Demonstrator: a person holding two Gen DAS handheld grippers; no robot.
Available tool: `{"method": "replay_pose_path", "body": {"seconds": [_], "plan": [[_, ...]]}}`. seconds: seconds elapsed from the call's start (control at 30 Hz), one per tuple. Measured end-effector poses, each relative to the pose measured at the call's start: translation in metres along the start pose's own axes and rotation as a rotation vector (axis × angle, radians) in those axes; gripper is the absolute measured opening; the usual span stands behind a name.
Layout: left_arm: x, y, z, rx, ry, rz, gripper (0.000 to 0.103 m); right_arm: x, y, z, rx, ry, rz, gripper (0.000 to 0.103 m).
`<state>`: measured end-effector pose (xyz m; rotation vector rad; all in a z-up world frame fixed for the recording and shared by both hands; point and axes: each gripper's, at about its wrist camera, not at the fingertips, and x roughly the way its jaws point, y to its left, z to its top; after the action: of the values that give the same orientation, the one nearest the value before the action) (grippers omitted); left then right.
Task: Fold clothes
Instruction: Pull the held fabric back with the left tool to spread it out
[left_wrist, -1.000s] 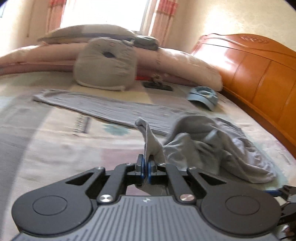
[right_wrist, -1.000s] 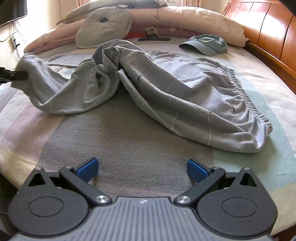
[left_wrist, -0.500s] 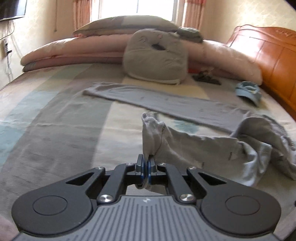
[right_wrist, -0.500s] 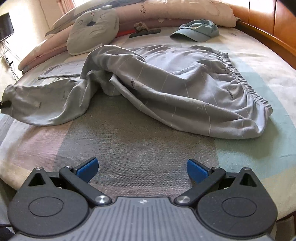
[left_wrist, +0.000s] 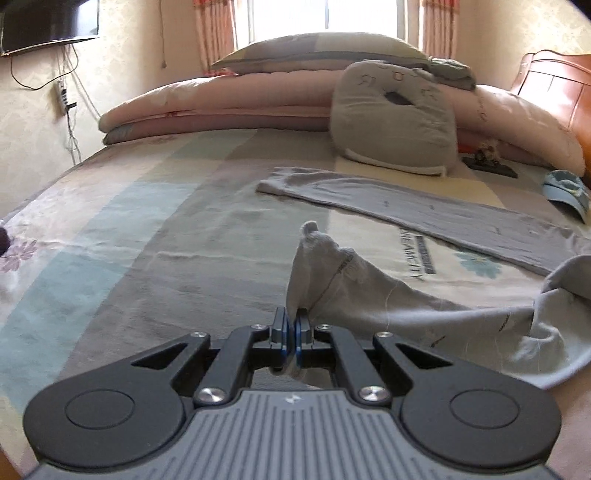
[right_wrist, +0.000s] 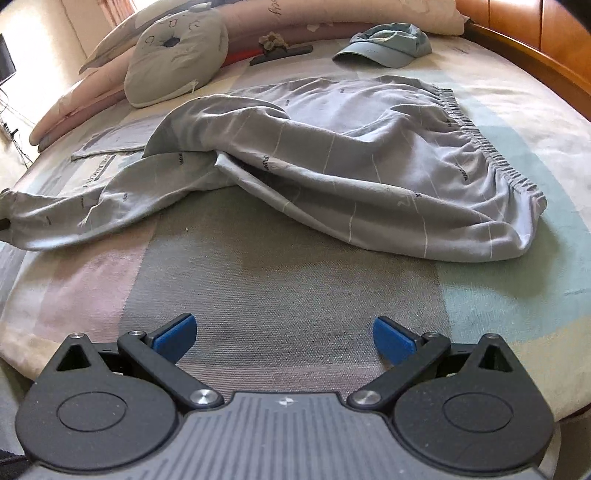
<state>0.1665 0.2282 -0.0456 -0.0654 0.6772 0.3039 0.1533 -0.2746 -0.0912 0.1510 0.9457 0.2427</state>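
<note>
Clamping the hem of one leg of the grey trousers (right_wrist: 369, 162), the left claw (left_wrist: 290, 328) likely draws it out flat across the bed (right_wrist: 295, 280). The right claw (right_wrist: 284, 338) hangs apart, empty, probably awaiting the waistband.

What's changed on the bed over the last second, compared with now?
The left gripper, clamped on the cuff of the grey trousers, has drawn that leg out toward the left, so it lies longer and flatter. The right gripper stays open and empty; the waistband, cap and cushion have not moved.
</note>
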Motion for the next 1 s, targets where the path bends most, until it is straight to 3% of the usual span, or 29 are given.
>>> {"method": "replay_pose_path", "body": {"seconds": [0.4,1.0], "plan": [[0.000,0.041,0.001,-0.046,0.010,0.073,0.002,0.003,0.001,0.003,0.023,0.008,-0.013,0.103],[0.004,0.044,0.005,-0.026,0.037,0.084,0.002,-0.006,0.013,0.015,-0.003,0.000,0.006,0.103]]}}
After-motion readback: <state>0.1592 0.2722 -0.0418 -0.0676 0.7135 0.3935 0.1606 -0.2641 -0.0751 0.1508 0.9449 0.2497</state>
